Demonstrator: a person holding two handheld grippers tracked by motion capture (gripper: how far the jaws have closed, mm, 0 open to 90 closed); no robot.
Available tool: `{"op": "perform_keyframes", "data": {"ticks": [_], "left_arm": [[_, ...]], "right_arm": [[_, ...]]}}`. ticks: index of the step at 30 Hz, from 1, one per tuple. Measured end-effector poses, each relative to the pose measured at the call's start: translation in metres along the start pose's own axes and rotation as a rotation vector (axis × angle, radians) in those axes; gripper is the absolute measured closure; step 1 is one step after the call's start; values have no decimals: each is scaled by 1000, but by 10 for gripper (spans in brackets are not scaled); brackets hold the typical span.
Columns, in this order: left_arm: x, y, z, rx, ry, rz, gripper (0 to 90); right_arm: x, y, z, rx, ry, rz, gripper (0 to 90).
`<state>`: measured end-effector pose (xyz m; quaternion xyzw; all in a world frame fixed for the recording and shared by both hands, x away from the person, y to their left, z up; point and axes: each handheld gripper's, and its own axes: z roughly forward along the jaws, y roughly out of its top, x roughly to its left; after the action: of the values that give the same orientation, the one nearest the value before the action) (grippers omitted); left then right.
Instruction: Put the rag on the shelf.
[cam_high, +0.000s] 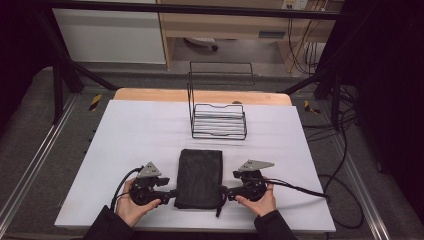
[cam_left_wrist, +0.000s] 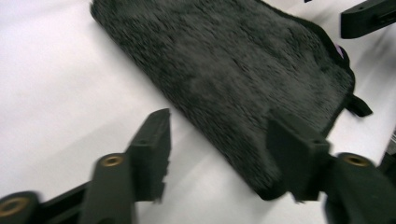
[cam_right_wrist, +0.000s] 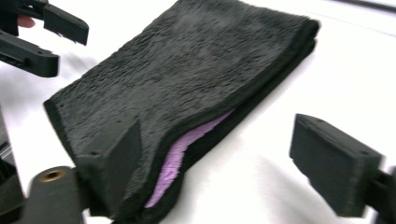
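White sheet (cam_high: 130, 145) covers the table, wooden edge showing at the far side. Black wire rack (cam_high: 219, 120) stands on the sheet toward the far middle, well apart from the hands. Folded black fleece cloth (cam_high: 199, 177) lies flat on the sheet near the front edge, between the two grippers; a lilac inner layer (cam_right_wrist: 187, 144) peeks out along its open side in the right gripper view, and a short black loop (cam_left_wrist: 358, 106) hangs off one corner.

Left gripper (cam_high: 170, 193) sits at the cloth's near left corner, jaws spread apart, one over the fleece edge and one over bare sheet, pads not pressing. Right gripper (cam_high: 225, 192) sits at the near right corner, jaws likewise parted astride the cloth's edge, holding nothing.
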<state>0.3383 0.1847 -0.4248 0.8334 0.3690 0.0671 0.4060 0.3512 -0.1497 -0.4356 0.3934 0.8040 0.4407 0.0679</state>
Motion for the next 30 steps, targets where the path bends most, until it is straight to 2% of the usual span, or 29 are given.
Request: {"op": "perform_keyframes", "data": {"ticks": [5,10,13,16,18,27,30], "left_arm": [[8,9,0,-19,-9,-3,206],[12,19,3,-1,-4,26,95],[11,22,4,-5,-3,39,90],[11,29,5,2,26,38,99],[13,34,6,-2,27,37,106],[30,60,26,1,87,-11,150],[36,66,34,-3,103,-16,172]], "right_arm": [[-9,1,-5,-28,-4,13,87],[-14,1,-8,-44,-6,21,53],[-15,1,-9,-49,-18,19,45],[-15,1,-10,-50,-27,15,41],[-15,0,-9,-45,-29,16,40],[-14,-1,-9,-35,-45,4,38],[-14,-2,-8,-29,-44,6,38]]}}
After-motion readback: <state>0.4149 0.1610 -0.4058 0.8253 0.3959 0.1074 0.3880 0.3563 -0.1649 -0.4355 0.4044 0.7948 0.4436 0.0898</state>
